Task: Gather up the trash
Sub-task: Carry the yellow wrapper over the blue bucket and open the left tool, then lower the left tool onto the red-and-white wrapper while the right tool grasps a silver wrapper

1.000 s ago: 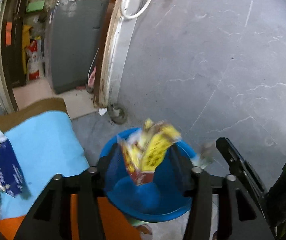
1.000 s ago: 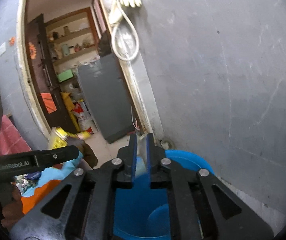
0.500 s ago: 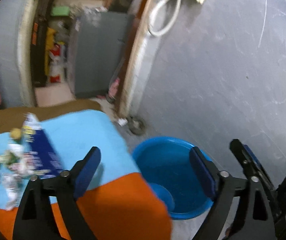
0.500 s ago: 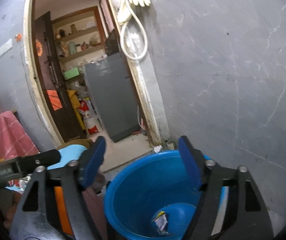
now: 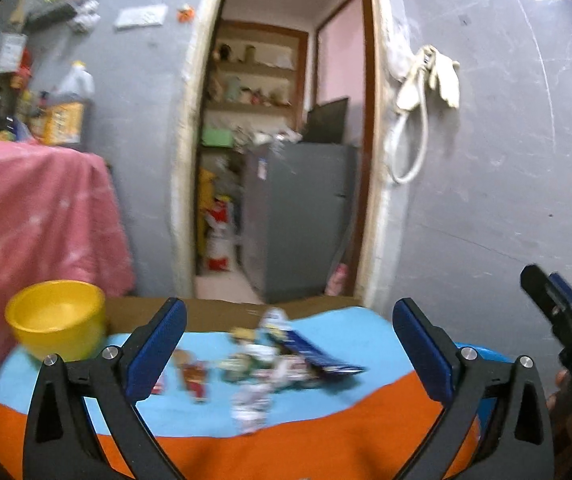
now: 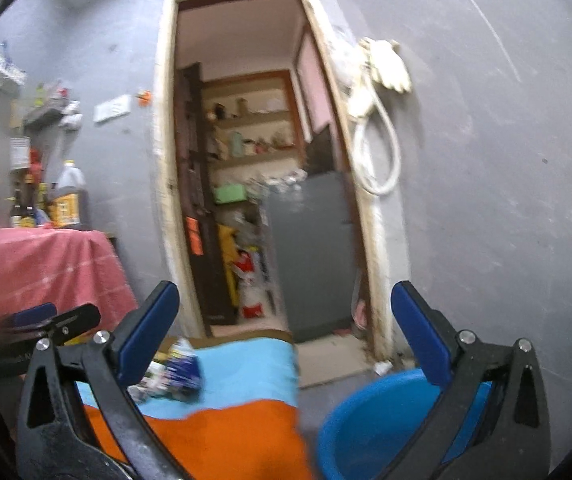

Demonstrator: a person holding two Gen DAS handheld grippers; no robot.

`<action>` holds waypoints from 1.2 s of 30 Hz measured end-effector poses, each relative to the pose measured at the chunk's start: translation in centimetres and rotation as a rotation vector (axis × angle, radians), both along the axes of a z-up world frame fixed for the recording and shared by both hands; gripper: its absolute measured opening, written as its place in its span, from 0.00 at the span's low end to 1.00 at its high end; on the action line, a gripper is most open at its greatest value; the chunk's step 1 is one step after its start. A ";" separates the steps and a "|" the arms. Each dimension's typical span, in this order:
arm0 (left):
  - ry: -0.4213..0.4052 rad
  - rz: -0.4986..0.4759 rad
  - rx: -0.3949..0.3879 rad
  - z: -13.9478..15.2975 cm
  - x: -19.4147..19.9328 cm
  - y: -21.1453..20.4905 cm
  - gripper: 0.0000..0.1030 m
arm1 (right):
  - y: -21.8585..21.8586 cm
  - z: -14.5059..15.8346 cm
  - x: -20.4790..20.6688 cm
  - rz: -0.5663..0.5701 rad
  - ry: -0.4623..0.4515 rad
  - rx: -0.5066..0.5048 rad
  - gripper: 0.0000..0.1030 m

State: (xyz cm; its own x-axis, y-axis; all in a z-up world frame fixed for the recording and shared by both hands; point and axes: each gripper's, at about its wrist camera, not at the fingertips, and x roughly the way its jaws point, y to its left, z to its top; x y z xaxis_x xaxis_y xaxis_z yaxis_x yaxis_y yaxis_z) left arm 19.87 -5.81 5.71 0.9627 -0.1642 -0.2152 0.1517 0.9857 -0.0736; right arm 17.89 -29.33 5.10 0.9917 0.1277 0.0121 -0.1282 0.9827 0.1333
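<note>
**Both tools empty and spread wide, swung from the bucket back toward the litter**

Nearest in the left wrist view, the left tool (image 5: 288, 356) has its blue-padded jaws spread as wide as they go, with nothing between them. They have just been opening; a second ago they hung over the blue bucket with a yellow wrapper, and that wrapper is gone from the jaws now. The right tool (image 6: 283, 338) is likewise fully spread and empty, having just opened from a near-closed pinch above the bucket.

Just beyond the left tool, at about 12 o'clock from it, the remaining trash (image 5: 281, 360) lies in a loose heap on the tabletop (image 5: 326, 452), which is covered in orange and light blue cloth. A dark blue packet (image 5: 314, 350) sits on the heap's right side. The picture is blurred, so single wrappers are hard to tell apart.

At 9 o'clock of the heap stands a yellow bowl (image 5: 55, 318). The blue bucket (image 6: 370, 424) is on the floor at 3 o'clock of the tabletop, low in the right wrist view.

Farther off, a pink cloth (image 5: 37, 216) drapes a stand at left, and an open doorway (image 5: 281, 152) shows a grey cabinet and shelves.

Judging from this, one drop into the bucket is done and both tools are turned back for the next pickup; much litter is left.
</note>
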 end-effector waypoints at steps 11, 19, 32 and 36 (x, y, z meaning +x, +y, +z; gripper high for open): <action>0.026 0.090 0.089 -3.0 -2.1 7.2 0.98 | 7.9 -1.3 1.2 0.153 0.042 -0.118 1.00; 0.226 0.126 0.029 -5.5 0.5 10.5 0.98 | 10.5 -3.4 4.2 0.211 0.221 -0.150 1.00; 0.424 0.084 0.010 -7.1 5.2 11.8 0.76 | 14.4 -5.9 8.3 0.356 0.506 -0.222 0.89; 0.485 0.050 -0.007 -7.6 6.9 11.8 0.60 | 16.1 -6.6 9.7 0.402 0.587 -0.277 0.73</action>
